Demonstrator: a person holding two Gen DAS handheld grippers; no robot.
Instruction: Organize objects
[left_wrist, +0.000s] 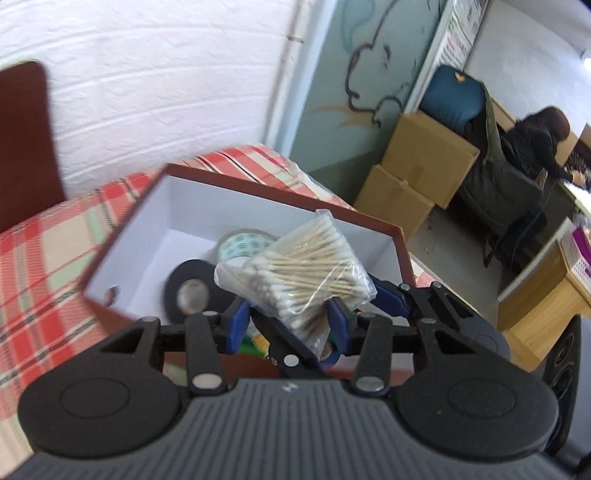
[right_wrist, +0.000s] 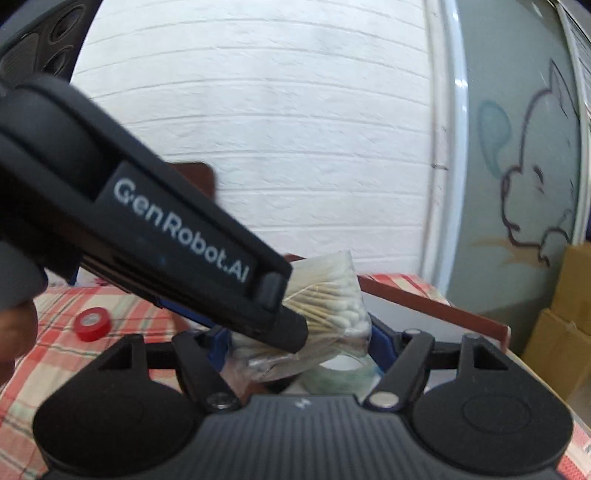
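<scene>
The bag of cotton swabs (left_wrist: 295, 273) hangs in the air over the near edge of the open box (left_wrist: 207, 206), pinched between the blue pads of the left claw (left_wrist: 288, 321), while the right claw (right_wrist: 295, 347) also has its pads set on either side of the same bag, so both appear to grip one soft packet at once. That is the main risk: if the two hands drift apart or twist against each other, the thin plastic could stretch or tear and spill swabs over the desk (left_wrist: 44, 258). Each claw holds only the bag's lower end, so the slippery film may slide out when one lets go, and the bag could fall outside the box instead of in it. Inside the box a black tape roll (left_wrist: 188, 288) and a pale patterned tape roll (left_wrist: 243, 243) already lie on the floor, so a dropped bag may land tilted on them. A red tape roll (right_wrist: 92, 324) sits on the checked cloth well apart, still unsorted; the crowded claws could knock the box wall
</scene>
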